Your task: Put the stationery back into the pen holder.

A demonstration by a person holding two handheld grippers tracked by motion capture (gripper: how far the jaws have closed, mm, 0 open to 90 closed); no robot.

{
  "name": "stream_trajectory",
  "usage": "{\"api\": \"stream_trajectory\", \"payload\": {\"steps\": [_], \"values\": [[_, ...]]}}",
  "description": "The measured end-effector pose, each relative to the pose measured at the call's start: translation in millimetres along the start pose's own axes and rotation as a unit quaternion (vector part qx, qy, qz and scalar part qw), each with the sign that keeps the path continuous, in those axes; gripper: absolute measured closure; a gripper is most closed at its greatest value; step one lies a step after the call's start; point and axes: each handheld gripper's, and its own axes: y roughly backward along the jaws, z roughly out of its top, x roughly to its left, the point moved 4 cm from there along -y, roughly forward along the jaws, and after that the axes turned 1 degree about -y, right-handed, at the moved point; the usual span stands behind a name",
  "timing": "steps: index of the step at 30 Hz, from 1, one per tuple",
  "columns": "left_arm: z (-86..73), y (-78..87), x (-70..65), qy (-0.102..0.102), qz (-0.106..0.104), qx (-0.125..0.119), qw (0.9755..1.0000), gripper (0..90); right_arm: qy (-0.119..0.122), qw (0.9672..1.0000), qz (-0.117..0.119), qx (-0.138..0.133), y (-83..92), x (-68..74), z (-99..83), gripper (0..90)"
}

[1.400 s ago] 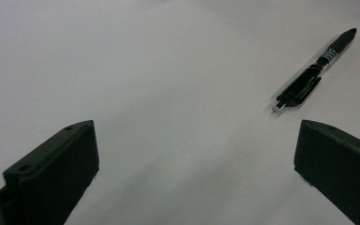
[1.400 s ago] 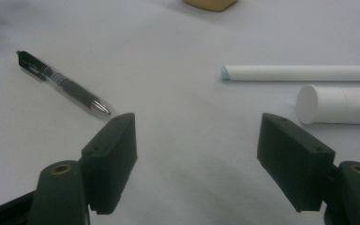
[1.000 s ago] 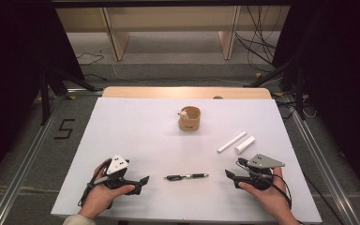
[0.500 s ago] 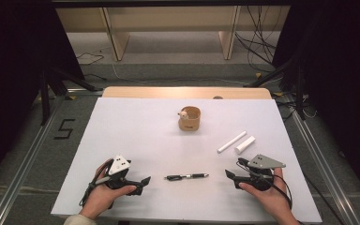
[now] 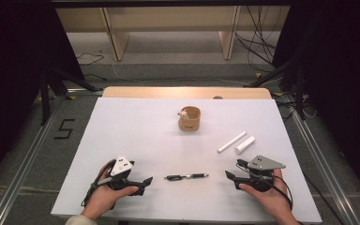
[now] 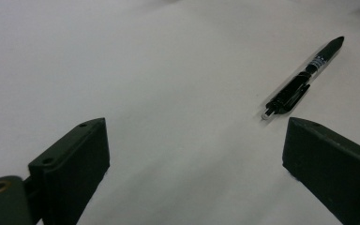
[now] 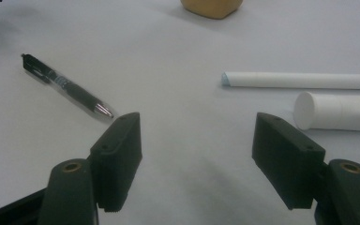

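Observation:
A black pen (image 5: 187, 176) lies flat on the white table (image 5: 136, 131), near the front edge, between my two grippers. My left gripper (image 5: 146, 180) rests on the table to the pen's left, open and empty; its own view has the pen (image 6: 302, 79) ahead to the right of the jaws (image 6: 194, 159). My right gripper (image 5: 231, 176) rests to the pen's right, also open and empty, with the pen (image 7: 68, 88) ahead to the left. A thin white tube (image 5: 231, 141) and a thicker white tube (image 5: 245, 145) lie behind the right gripper, seen close as the thin tube (image 7: 300, 80) and thick tube (image 7: 337, 111).
A small tan cup (image 5: 189, 119) with something pale at its rim stands at the middle back of the table; its base (image 7: 212, 7) shows in the right gripper view. Shelving legs and cables stand on the floor beyond the table.

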Motion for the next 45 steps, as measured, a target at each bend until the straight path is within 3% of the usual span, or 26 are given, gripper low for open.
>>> {"api": "stream_trajectory", "payload": {"steps": [4,12,21,32,36,45], "values": [[-0.7,-0.1,0.4,0.003,0.001,0.0,1.0,9.1,-0.007,0.9999,-0.015,-0.002,0.9,-5.5,1.6,35.2],[1.6,-2.3,-3.7,0.008,-0.016,-0.006,0.9998,16.0,-0.006,0.9999,-0.014,0.005,-3.3,-4.7,1.8,36.1],[7.7,-12.8,-22.4,-0.022,-0.05,-0.002,0.9985,22.8,-0.008,0.9999,-0.011,0.003,-3.3,-3.6,0.4,35.1],[22.9,-29.4,-39.5,-0.07,-0.081,-0.002,0.9943,32.4,-0.01,0.9999,-0.005,0.003,-4.4,-2.3,0.0,35.0],[27.0,-36.1,-46.4,-0.089,-0.098,0.006,0.9912,35.9,-0.011,0.9999,-0.005,0.005,-4.6,-2.3,-0.2,34.9],[39.2,-57.1,-60.4,-0.146,-0.123,0.038,0.9809,42.8,-0.01,0.9999,-0.004,0.003,-4.7,-2.1,0.1,34.9]]}}
